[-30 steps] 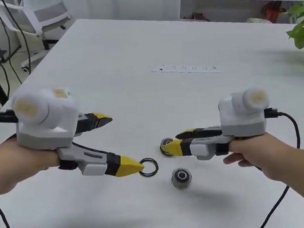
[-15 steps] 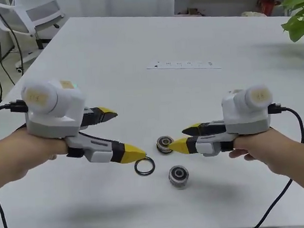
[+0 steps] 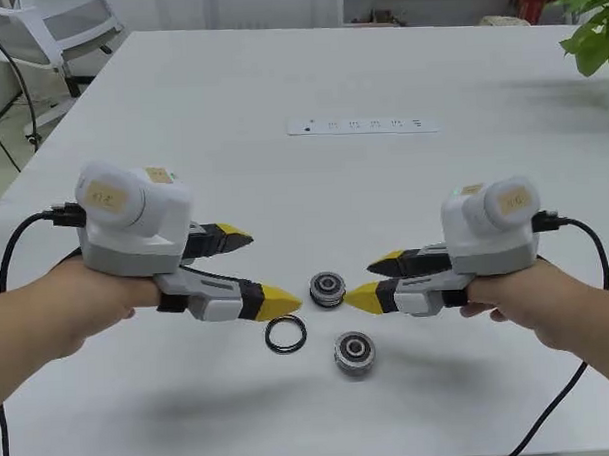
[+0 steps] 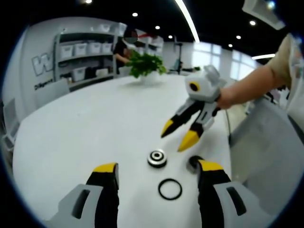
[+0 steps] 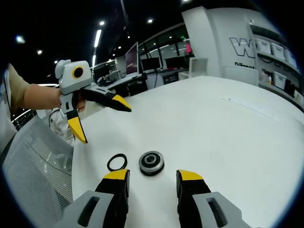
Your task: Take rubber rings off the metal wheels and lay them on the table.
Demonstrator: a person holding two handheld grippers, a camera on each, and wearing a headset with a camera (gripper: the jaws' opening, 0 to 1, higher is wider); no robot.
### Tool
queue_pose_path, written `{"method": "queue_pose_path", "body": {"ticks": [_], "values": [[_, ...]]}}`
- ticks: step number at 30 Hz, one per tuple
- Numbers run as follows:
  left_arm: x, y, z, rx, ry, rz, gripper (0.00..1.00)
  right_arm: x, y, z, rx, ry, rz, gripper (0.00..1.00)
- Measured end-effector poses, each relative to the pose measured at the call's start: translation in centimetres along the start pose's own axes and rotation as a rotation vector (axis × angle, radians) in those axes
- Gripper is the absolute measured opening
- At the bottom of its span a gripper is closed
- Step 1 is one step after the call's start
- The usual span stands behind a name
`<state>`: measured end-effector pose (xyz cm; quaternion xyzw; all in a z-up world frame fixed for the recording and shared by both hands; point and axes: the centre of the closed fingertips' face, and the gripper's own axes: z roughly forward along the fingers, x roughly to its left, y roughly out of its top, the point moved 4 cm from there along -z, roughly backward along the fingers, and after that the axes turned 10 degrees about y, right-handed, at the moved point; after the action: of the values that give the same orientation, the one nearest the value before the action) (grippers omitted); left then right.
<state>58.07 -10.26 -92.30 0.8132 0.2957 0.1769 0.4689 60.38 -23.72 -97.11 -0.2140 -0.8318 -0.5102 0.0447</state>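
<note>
Two small metal wheels lie on the white table [image 3: 313, 198]: one [image 3: 328, 288] between the grippers, one [image 3: 355, 351] nearer me with a dark tyre. A loose black rubber ring [image 3: 285, 335] lies flat left of them. My left gripper [image 3: 261, 270] hovers open just left of the ring, with nothing in it. Open and bare as well, my right gripper [image 3: 371, 278] points at the far wheel from the right. In the left gripper view the ring [image 4: 170, 189] and a wheel [image 4: 156, 158] lie between my jaws. The right gripper view has a wheel [image 5: 151, 162] and the ring [image 5: 117, 162].
A white power strip [image 3: 361, 126] lies further back on the table. A potted plant [image 3: 590, 28] stands at the far right corner, an office chair [image 3: 47, 27] off the far left. Cables trail from both grippers over the near edge.
The left gripper has lifted up and left off the ring, which stays flat on the table. The right gripper has drawn back right from the far wheel, leaving it lying free.
</note>
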Motion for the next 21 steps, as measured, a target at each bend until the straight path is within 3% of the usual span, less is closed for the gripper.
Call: {"method": "queue_pose_path", "body": {"ticks": [21], "values": [[-0.5,-0.6,2.7,0.03,-0.036,0.014,0.48,-0.1,-0.7,1.8,0.026,0.019,-0.021,0.25]]}}
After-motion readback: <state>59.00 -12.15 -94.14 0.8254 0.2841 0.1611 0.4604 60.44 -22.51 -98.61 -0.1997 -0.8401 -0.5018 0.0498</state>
